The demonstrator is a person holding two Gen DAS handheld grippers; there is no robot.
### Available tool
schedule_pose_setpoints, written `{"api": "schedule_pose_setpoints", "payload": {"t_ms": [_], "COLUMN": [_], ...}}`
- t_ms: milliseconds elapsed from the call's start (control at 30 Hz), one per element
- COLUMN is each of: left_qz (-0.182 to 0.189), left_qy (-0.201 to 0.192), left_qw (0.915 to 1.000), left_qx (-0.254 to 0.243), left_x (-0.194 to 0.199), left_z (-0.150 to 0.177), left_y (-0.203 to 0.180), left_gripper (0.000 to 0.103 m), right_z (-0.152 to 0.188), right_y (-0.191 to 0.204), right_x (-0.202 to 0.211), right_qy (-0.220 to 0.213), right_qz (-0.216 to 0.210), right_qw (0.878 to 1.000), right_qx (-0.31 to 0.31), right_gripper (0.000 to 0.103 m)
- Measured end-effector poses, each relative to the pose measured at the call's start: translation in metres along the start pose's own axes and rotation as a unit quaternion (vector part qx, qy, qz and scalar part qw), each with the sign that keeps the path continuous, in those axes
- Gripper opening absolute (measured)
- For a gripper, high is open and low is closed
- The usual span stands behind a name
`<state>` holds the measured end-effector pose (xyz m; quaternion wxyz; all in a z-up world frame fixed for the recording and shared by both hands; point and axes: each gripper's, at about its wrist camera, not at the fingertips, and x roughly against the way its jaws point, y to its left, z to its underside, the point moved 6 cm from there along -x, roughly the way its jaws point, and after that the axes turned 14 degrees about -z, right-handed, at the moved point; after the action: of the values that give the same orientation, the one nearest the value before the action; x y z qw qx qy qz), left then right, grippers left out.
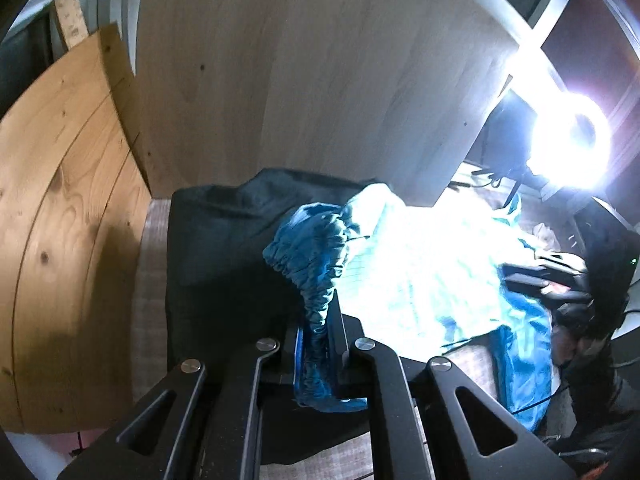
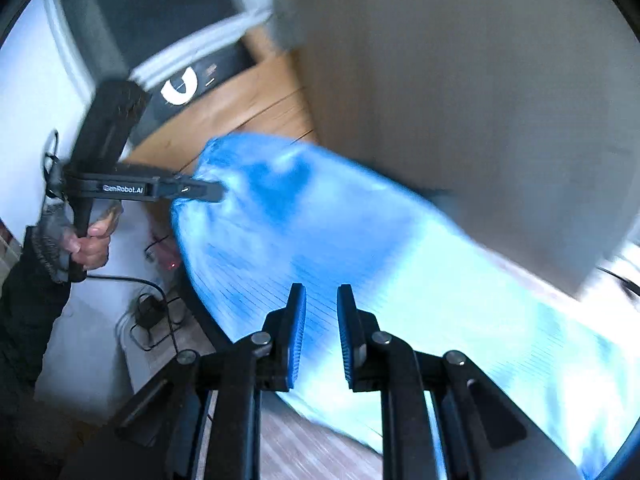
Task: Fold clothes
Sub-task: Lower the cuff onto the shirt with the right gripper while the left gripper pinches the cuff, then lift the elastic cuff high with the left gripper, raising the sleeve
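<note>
The blue garment (image 1: 400, 264) you are folding lies spread over the striped grey tabletop (image 1: 152, 280), partly draped across a dark, near-black garment (image 1: 224, 248) beside it, with its gathered elastic hem (image 1: 316, 264) pulled up off the pile. Your left claw (image 1: 318, 344) is clamped on that hem: the ruched band runs right between the pads and bunches out below them. From the right wrist view you can see the left claw (image 2: 208, 192) pinching the far corner of the cloth, with your hand (image 2: 90, 246) on its handle. Your right claw (image 2: 322, 336) stands narrow, a small gap between its blue ribbed pads (image 2: 298, 340), and holds nothing; it hangs over the near stretch of the cloth. I judge you to be at the lift-and-spread step, one corner caught and the fold itself not yet made. The next move calls for the right claw to take a second point along the hem or edge, so the cloth hangs flat between both grips before you lay it down. The fabric looks thin and slippery with fine lines running across it, and it is washed out by the bright ring lamp (image 1: 572, 140); the elastic is thick and crinkled, a surer hold than the smooth panel. Pale wooden boards (image 1: 320, 72) stand behind.
</note>
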<state>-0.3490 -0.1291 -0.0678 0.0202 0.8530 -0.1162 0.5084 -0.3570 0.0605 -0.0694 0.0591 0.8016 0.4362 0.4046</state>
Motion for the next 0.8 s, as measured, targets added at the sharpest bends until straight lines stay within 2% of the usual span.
{"api": "schedule_pose_setpoints", "payload": {"t_ms": [100,200,267,367,467,600,700,800], "left_qz": [0.016,0.026,0.034,0.041,0.051,0.058,0.067,0.076], "left_qy": [-0.012,-0.025,-0.035,-0.050,-0.062,-0.072,-0.075,-0.071], "left_qw": [0.9998,0.9993,0.9987,0.9976,0.9962,0.9946,0.9942,0.9945], "left_qx": [0.008,0.013,0.015,0.025,0.035,0.047,0.038,0.010], "left_x": [0.010,0.020,0.027,0.038,0.048,0.058,0.060,0.053], "left_z": [-0.008,-0.016,-0.023,-0.033,-0.042,-0.051,-0.053,-0.054], "left_y": [-0.010,-0.023,-0.034,-0.051,-0.074,-0.117,-0.168,-0.240], "left_gripper": [0.008,0.008,0.008,0.008,0.008,0.008,0.008,0.008], "right_z": [0.038,0.095,0.136,0.195,0.230,0.241,0.239,0.233], "right_y": [-0.043,-0.099,-0.131,-0.166,-0.175,-0.160,-0.149,-0.148], "right_x": [0.082,0.152,0.187,0.212,0.206,0.165,0.135,0.142], "right_qy": [-0.023,-0.024,-0.019,0.003,0.008,0.020,0.033,0.027], "right_qz": [0.082,0.163,0.200,0.245,0.218,0.162,0.120,0.099], "right_qw": [0.996,0.981,0.969,0.952,0.951,0.967,0.976,0.982], "right_qx": [-0.032,-0.101,-0.142,-0.186,-0.217,-0.196,-0.176,-0.157], "right_gripper": [0.016,0.016,0.016,0.016,0.017,0.016,0.016,0.016]}}
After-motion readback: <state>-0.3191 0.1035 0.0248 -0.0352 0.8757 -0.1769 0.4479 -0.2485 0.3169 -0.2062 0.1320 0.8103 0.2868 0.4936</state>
